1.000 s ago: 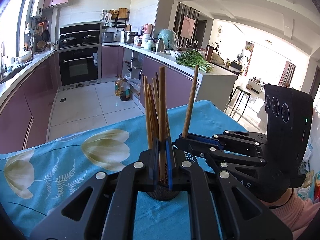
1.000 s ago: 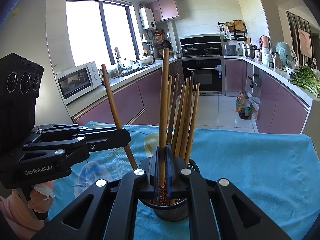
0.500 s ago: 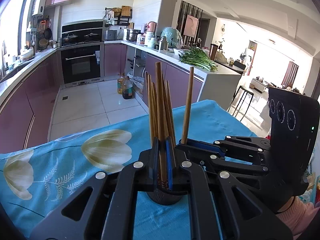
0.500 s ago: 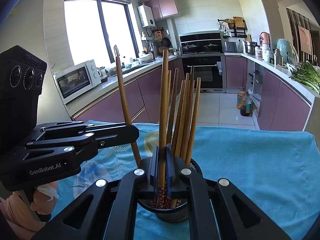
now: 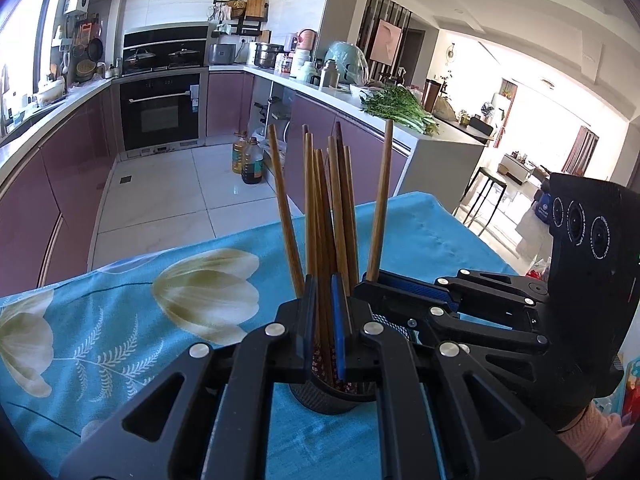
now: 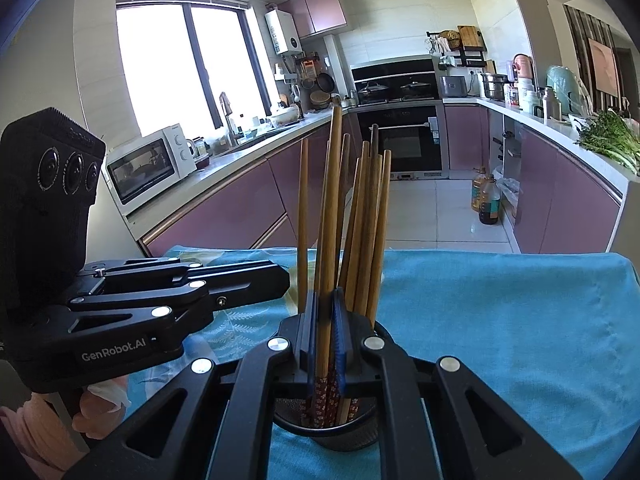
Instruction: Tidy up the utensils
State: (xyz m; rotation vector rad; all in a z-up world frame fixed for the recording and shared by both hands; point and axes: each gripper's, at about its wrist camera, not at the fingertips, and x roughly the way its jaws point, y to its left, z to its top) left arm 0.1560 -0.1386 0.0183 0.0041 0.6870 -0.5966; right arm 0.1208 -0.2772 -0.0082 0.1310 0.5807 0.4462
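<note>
A black mesh holder (image 5: pixel 332 398) (image 6: pixel 340 432) stands on the blue flowered tablecloth (image 5: pixel 120 320) with several wooden chopsticks (image 5: pixel 332 216) upright in it. My left gripper (image 5: pixel 323 320) sits just above the holder with its jaws slightly apart; the chopstick it held now leans free in the holder (image 5: pixel 285 216). My right gripper (image 6: pixel 325 340) is shut on one chopstick (image 6: pixel 330 216), its lower end inside the holder. In the left wrist view the right gripper (image 5: pixel 372 286) shows with that chopstick (image 5: pixel 379 200). The left gripper (image 6: pixel 280 282) shows at left in the right wrist view.
The table edge (image 6: pixel 480 254) runs behind the holder, with tiled kitchen floor beyond. Purple cabinets, an oven (image 5: pixel 160 112) and a microwave (image 6: pixel 150 168) line the walls. Oil bottles (image 5: pixel 248 158) stand on the floor.
Both grippers have lowered their chopsticks into the holder. My left gripper has opened a little and let its chopstick go; it now leans left among the others.
</note>
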